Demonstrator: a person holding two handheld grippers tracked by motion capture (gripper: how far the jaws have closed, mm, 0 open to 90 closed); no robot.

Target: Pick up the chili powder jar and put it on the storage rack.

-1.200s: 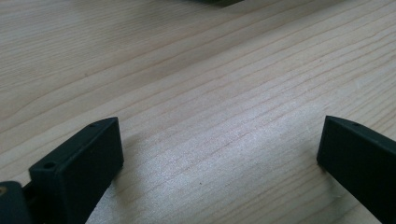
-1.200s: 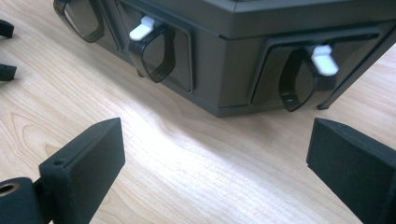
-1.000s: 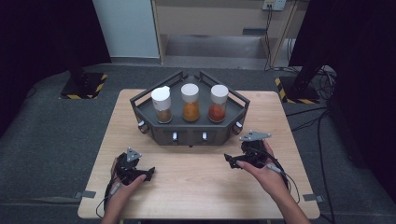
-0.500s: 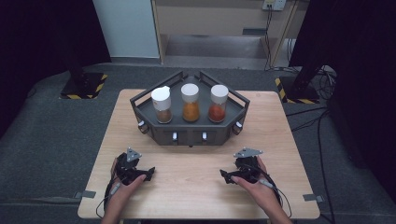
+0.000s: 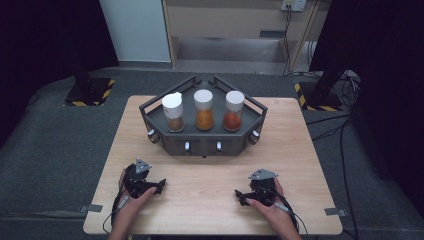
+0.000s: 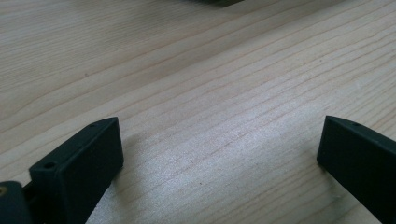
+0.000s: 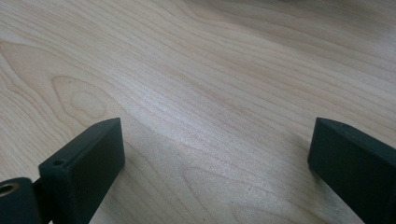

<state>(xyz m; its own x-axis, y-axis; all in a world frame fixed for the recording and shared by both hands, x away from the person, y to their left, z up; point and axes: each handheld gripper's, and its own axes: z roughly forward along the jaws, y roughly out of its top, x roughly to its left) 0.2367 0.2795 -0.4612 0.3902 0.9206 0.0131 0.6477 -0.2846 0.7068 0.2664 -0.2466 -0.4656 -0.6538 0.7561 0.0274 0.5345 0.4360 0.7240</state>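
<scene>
- Right now I hold a two-jaw tool in each hand, both low over the near part of a pale wooden table (image 5: 210,200), my forearms coming in from the near edge.
- My left gripper (image 5: 159,185) sits at my left, jaws pointing inward toward my other hand — a grey three-cornered plate on top of it, a cable trailing back past my wrist.
- Seen along its own jaws, my left gripper (image 6: 219,144) is spread wide and grips nothing; bare wood grain lies between the two black jaws, close beneath them.
- My right gripper (image 5: 240,196) sits at my right, jaws pointing inward toward the left one, well apart from it, with its own grey plate and cable.
- Seen along its jaws, my right gripper (image 7: 215,144) is just as wide apart and empty, bare tabletop between the jaws.
- Ahead of both grippers, beyond their tips and well apart from them, stands a dark angular rack (image 5: 202,144) with small knobs on its front.
- Three white-capped jars stand upright in a row on it: the brown jar (image 5: 174,114) ahead of my left gripper, the orange jar (image 5: 203,111) in the middle, the red jar (image 5: 233,112) ahead of my right gripper — none touched by either tool.
</scene>
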